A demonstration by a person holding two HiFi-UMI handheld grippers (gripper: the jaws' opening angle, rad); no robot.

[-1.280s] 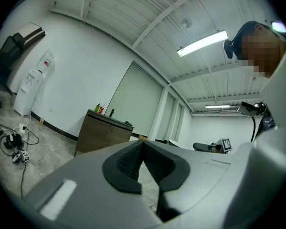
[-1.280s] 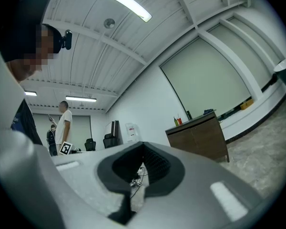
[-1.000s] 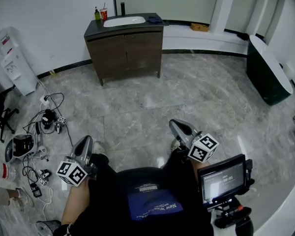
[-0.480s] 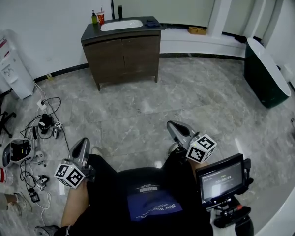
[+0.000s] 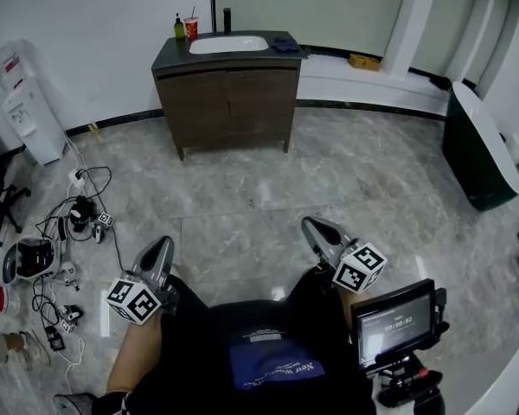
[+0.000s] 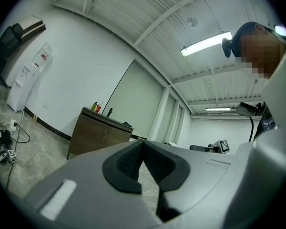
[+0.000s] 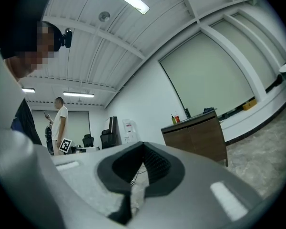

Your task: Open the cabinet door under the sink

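Observation:
The dark wood sink cabinet (image 5: 229, 102) stands against the far wall with both doors closed and a white basin (image 5: 227, 44) on top. It is several steps away across the grey marble floor. My left gripper (image 5: 162, 251) and right gripper (image 5: 315, 229) are held low in front of the person's body, pointing level toward the cabinet, both shut with nothing between the pads. The cabinet (image 6: 93, 135) appears small beyond the left gripper (image 6: 143, 144) in the left gripper view. In the right gripper view the cabinet (image 7: 200, 135) sits right of the right gripper (image 7: 143, 147).
A white water dispenser (image 5: 22, 102) stands at the left wall, with cables and devices (image 5: 60, 232) strewn on the floor nearby. A dark green bathtub (image 5: 483, 150) is at the right. A bottle and red cup (image 5: 190, 28) sit on the countertop. A person (image 7: 61, 123) stands far behind.
The cabinet looks slightly larger and nearer than a second ago. Both grippers have been carried forward with the person and stay shut.

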